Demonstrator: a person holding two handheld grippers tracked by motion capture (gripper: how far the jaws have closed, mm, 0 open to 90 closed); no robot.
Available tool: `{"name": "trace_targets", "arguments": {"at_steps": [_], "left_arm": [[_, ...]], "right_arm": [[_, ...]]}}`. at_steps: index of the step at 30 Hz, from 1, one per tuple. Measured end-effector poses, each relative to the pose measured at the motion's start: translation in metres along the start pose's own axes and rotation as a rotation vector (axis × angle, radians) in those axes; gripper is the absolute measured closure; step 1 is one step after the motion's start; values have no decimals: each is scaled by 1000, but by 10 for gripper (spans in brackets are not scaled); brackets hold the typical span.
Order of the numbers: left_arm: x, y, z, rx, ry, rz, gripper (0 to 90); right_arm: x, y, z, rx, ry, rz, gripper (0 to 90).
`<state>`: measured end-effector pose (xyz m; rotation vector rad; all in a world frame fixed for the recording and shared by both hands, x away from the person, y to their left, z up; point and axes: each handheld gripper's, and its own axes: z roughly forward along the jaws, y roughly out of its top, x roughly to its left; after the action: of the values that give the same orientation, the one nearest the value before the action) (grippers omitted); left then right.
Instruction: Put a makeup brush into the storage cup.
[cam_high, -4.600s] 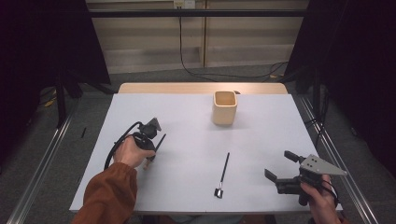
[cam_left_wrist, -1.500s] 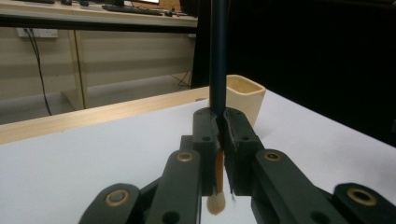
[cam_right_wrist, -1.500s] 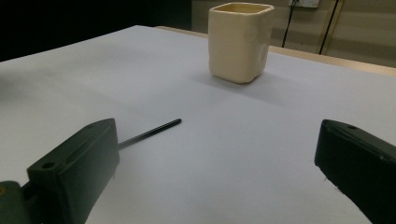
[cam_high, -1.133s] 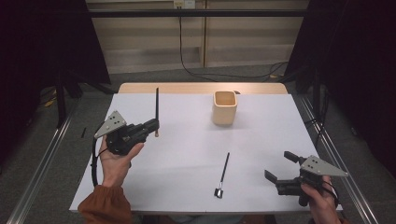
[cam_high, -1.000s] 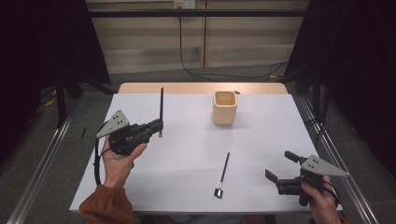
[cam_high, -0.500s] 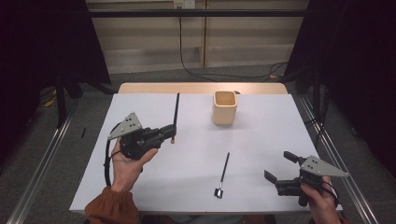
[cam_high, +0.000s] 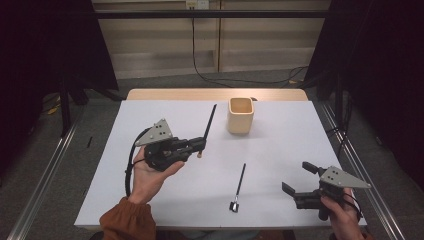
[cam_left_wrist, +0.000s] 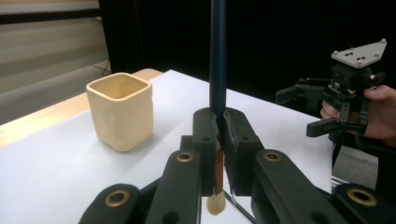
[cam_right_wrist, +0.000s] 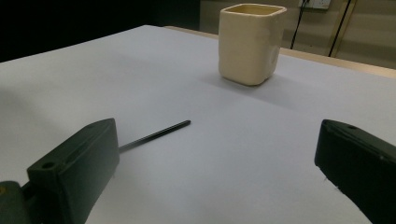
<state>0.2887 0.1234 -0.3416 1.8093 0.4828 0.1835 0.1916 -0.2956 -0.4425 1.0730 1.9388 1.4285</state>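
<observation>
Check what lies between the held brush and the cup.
Nothing: in the high view, bare white table separates the brush, held in the left gripper, from the cup.

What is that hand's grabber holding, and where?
The left gripper pinches a thin dark brush near its tan lower end. The right gripper holds nothing.

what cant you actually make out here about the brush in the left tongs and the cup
- Brush upper end: cut off by the top edge, left gripper view.
- Brush tip: partly hidden between the left tongs.
- Cup contents: inside walls hide the bottom, high view.
- Second brush head: behind the right tongs, right gripper view.
</observation>
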Motion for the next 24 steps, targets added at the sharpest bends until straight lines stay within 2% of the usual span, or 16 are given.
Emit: {"name": "trace_targets", "arguments": {"at_steps": [6,13,24], "left_arm": [[-3,4,13,16,-52,-26,844],[-10,13,27,64,-89,-6,844],[-11,14,37,190,-115,-24,842]], "right_arm": [[0,0,0,-1,3,-3,0],[0,0,0,1,3,-4,0],[0,0,0,0,4,-2,0]]}}
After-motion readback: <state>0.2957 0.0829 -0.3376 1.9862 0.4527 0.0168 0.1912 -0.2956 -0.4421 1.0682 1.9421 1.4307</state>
